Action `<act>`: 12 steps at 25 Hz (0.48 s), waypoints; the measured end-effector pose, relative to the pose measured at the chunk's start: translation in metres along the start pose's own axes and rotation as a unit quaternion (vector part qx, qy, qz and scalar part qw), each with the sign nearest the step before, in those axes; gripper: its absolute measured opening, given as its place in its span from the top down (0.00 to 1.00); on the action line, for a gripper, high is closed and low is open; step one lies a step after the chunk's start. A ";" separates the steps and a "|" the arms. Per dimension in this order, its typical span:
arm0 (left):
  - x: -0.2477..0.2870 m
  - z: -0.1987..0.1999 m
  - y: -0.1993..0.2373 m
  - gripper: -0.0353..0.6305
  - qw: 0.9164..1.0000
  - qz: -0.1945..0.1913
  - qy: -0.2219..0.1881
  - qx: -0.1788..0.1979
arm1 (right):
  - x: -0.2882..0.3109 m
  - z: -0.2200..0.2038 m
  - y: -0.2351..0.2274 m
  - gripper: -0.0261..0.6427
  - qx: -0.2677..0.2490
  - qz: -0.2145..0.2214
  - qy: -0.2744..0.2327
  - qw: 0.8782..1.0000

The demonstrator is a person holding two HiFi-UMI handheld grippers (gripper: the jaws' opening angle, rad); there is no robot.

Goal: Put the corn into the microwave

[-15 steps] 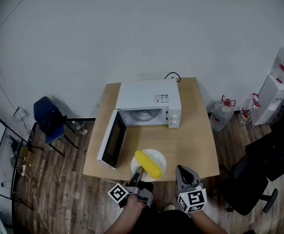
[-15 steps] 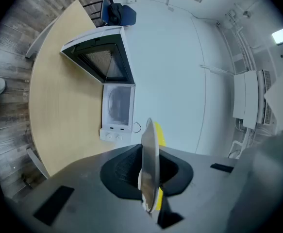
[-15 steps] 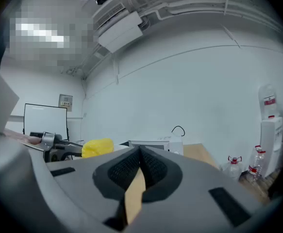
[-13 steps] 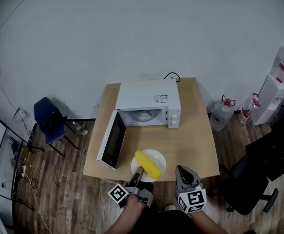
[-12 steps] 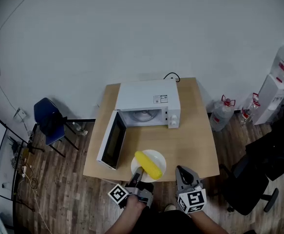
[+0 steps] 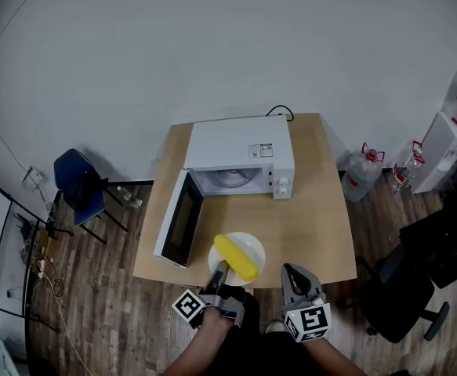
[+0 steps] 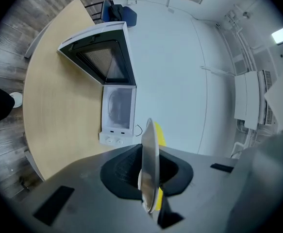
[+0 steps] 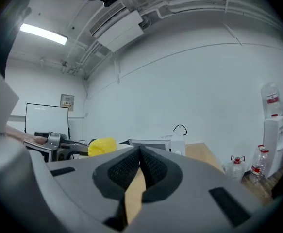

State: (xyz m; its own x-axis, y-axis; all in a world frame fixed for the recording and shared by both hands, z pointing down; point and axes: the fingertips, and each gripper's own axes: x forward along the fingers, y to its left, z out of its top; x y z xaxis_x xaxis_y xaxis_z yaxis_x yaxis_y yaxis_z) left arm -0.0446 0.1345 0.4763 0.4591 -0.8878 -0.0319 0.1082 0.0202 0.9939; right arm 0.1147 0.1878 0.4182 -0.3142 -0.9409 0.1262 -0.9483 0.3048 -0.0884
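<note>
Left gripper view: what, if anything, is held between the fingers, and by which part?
The left gripper is shut on the round white plate, gripping its near rim edge-on; the yellow corn cob lies on the plate.

The head view looks steeply down from high over the counter's [image 6: 310,218] near edge, whereas both gripper views sit low at that edge, the left one rolled sideways, facing across it toward the microwave [image 6: 240,157], shared by all three.
</note>
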 end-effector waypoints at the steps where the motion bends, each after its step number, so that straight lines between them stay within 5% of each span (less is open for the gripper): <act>1: 0.005 0.003 0.000 0.91 1.000 -0.002 0.000 -0.002 | 0.004 -0.001 -0.002 0.87 0.009 -0.001 0.000 1.000; 12: 0.076 0.042 0.011 0.91 1.000 -0.015 0.007 0.000 | 0.063 -0.008 -0.034 0.87 0.027 -0.016 0.026 0.999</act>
State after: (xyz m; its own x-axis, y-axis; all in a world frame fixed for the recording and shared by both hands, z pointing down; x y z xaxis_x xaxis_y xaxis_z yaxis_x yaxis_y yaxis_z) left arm -0.0460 0.0480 0.4894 0.4671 -0.8819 -0.0636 0.1228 -0.0065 0.9924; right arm 0.1270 0.1198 0.4369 -0.2872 -0.9406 0.1813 -0.9545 0.2653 -0.1361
